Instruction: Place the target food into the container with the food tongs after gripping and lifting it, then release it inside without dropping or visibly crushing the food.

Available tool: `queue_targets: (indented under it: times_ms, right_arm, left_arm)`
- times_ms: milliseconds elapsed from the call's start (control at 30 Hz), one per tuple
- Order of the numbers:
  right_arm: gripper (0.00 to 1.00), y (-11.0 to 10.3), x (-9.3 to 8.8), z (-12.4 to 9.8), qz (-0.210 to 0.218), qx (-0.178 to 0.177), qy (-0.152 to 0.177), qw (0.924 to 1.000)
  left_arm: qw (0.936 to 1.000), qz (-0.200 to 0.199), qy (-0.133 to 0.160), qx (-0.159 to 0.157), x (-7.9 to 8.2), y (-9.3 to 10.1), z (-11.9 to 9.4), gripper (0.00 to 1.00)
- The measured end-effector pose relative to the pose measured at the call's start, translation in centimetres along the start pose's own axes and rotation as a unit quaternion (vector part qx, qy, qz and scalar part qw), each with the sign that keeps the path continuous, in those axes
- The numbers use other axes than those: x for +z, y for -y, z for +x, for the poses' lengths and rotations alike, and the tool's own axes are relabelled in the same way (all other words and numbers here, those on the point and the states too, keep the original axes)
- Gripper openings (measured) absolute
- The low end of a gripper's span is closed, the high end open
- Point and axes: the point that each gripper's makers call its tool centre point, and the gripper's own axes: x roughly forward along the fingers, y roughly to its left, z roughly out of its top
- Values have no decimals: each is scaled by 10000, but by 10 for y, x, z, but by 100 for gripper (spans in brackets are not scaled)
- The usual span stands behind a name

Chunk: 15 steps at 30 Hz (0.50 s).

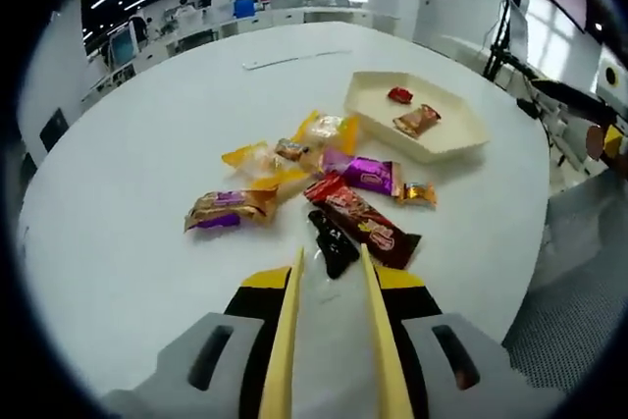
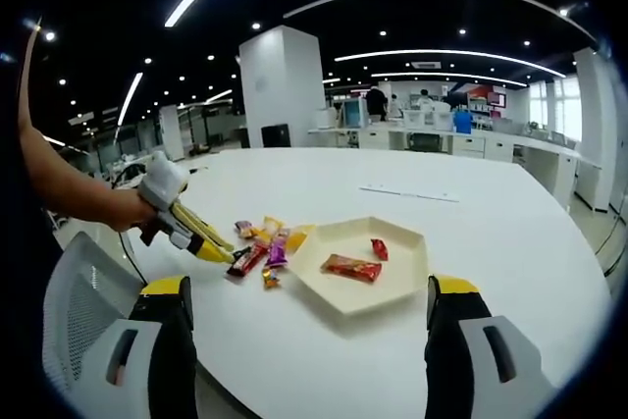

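Left gripper (image 1: 334,267) holds a pair of yellow tongs (image 1: 285,340) between its jaws, and the two tong blades run forward side by side with a narrow gap between their tips, which hover just over a small black packet (image 1: 333,242) at the near edge of the snack pile. Whether the tips touch that packet cannot be told. Right gripper (image 2: 306,306) stands wide apart with nothing between its jaws, held low at the near edge of the table.

A big round white table (image 1: 147,144) carries everything. Toward its far right sits a shallow cream tray (image 1: 461,139) with angled sides; inside lie a brown-red wrapped bar (image 1: 416,121) and, farther back, a small red wrapped sweet (image 1: 399,95), apart from each other.

Left of the tray, the wrapped snacks lie bunched together: a long dark red bar (image 1: 363,221) touching the black packet, a purple packet (image 1: 365,175) beyond it, yellow packets (image 1: 294,149) farther still, a brown and purple packet (image 1: 229,209) off to the left, and a small orange sweet (image 1: 416,192) on the right.

From the right gripper view, a person's hand (image 2: 128,208) grips the left gripper at the left, tongs angled down at the pile.
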Motion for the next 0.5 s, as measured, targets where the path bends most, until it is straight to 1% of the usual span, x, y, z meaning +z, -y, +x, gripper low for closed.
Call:
queue_targets:
  times_ms: [133, 200, 367, 500]
  right_arm:
    - [97, 0, 0, 0, -1, -7, 0, 10000]
    - [97, 1, 0, -1, 0, -23, 1, 10000]
    - [97, 1, 1, -1, 11, -41, 13, 10000]
    - [97, 2, 1, -1, 14, -45, 18, 10000]
  left_arm:
    - [9999, -135, -7, 40, 3, 1, 2, 27]
    - [9999, -142, 3, 12, 4, 2, 4, 27]
    - [9999, -107, 33, -29, 6, 6, 1, 27]
    - [10000, -68, 47, -34, 6, 4, 3, 27]
